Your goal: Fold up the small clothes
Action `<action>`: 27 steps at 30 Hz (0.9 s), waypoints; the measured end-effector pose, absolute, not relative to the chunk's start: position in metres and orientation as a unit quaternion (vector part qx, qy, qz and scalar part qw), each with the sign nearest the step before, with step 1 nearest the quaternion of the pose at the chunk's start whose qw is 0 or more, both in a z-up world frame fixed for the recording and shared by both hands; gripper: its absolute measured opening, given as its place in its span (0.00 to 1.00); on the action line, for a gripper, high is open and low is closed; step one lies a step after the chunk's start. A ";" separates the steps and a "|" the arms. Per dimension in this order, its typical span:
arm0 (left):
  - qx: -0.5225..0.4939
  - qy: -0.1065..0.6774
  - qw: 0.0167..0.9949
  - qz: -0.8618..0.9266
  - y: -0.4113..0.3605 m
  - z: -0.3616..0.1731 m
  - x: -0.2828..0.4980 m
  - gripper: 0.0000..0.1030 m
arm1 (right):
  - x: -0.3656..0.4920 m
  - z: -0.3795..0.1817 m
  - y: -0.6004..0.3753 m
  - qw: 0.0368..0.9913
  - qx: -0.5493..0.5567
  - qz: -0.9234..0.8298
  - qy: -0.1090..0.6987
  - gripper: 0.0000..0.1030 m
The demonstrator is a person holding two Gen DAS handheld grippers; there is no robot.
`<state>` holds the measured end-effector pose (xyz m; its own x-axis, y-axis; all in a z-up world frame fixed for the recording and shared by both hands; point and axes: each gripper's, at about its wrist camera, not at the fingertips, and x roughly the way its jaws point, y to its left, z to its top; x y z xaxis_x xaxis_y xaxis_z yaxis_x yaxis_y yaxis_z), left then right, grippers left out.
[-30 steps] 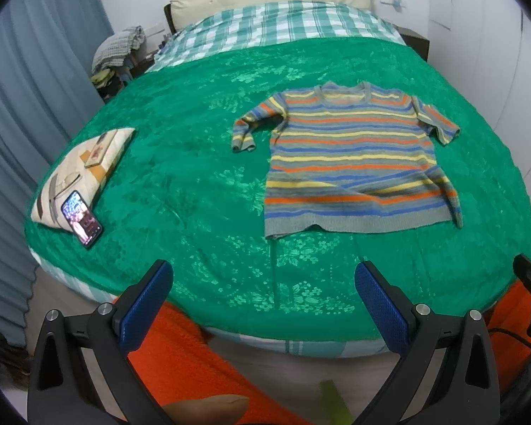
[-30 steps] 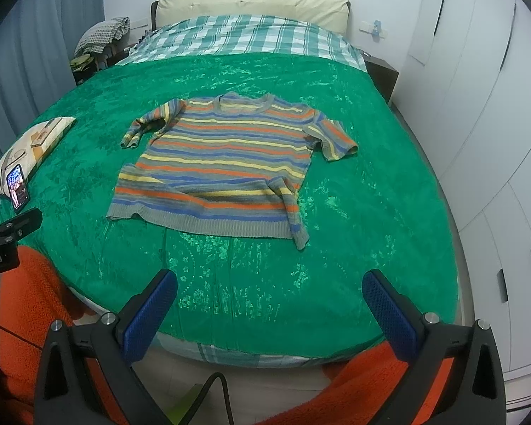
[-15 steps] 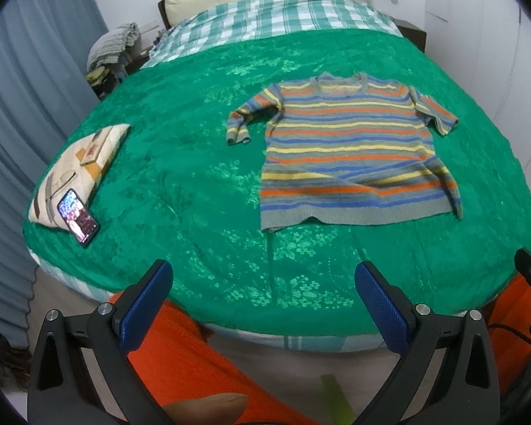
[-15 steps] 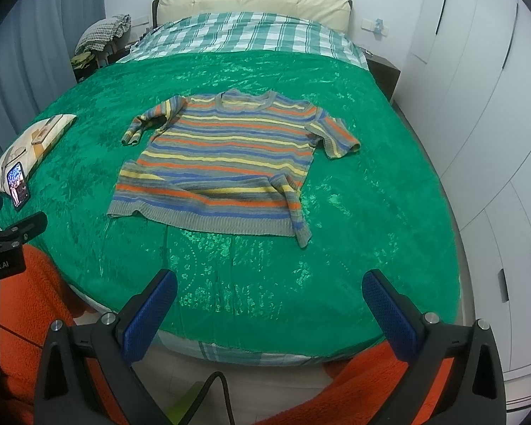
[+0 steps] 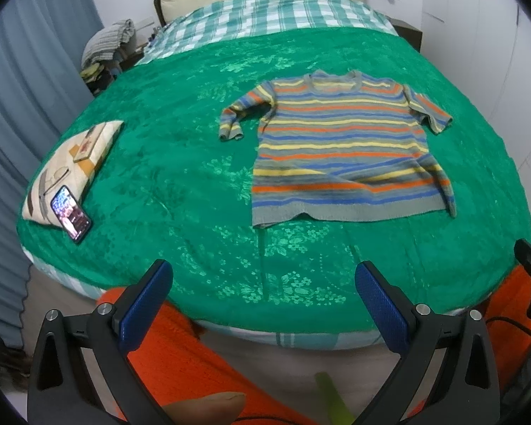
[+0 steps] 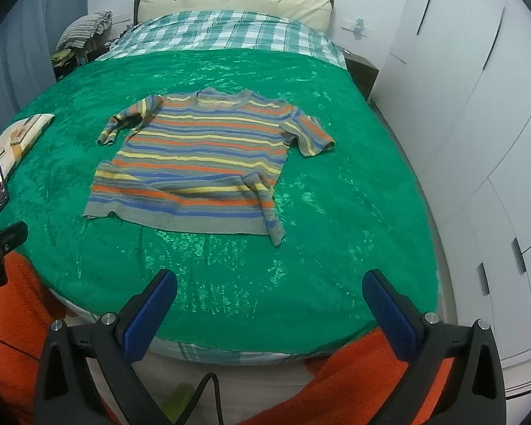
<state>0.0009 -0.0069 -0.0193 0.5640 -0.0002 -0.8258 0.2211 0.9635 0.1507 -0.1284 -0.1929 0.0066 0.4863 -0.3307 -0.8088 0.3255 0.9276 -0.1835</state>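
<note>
Hovering over the near edge of the bed [image 5: 166,163], both grippers are standing wide open and gripping nothing, well apart from the cloth. The bed is carrying a shiny green quilted cover with a pressed flower pattern, looking slippery; a checked sheet [image 5: 276,14] is showing at the head edge.

The sweater [image 5: 340,152] is lying face up toward the middle of the bed, on the right-hand side in the left wrist view, hem toward the near edge, neck toward the head. It is a soft knit, striped grey, orange, yellow and blue, with ribbed hem and cuffs. One sleeve is bending back on itself, the other is lying flat and short. The hem corner on the right side is curling over and a diagonal wrinkle is running across the lower body.

A flat patterned pillow [image 5: 70,163] is sitting at the left edge, with a phone [image 5: 70,212] leaning on its near corner, screen lit.

The left gripper [image 5: 262,294] and the right gripper [image 6: 269,301] are showing blue textured pads on black frames.

Risks, as a guess: the knit is stretching and sagging if pinched by one layer only; the slick cover is likely letting the whole sweater slide instead of folding; the curled hem corner and the wrinkle are getting trapped in the fold if not flattened first; a pinch going too deep is catching the cover too.
</note>
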 end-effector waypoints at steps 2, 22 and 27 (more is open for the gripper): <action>0.120 0.463 0.876 -0.061 -0.008 -0.019 0.001 1.00 | -0.129 0.006 -0.195 0.861 0.000 -0.192 0.472 1.00; 0.120 0.476 0.870 -0.054 -0.006 -0.026 0.002 1.00 | -0.126 0.001 -0.197 0.852 -0.003 -0.200 0.485 1.00; 0.111 0.481 0.868 -0.055 -0.004 -0.029 0.005 1.00 | -0.126 0.000 -0.197 0.850 -0.005 -0.200 0.487 1.00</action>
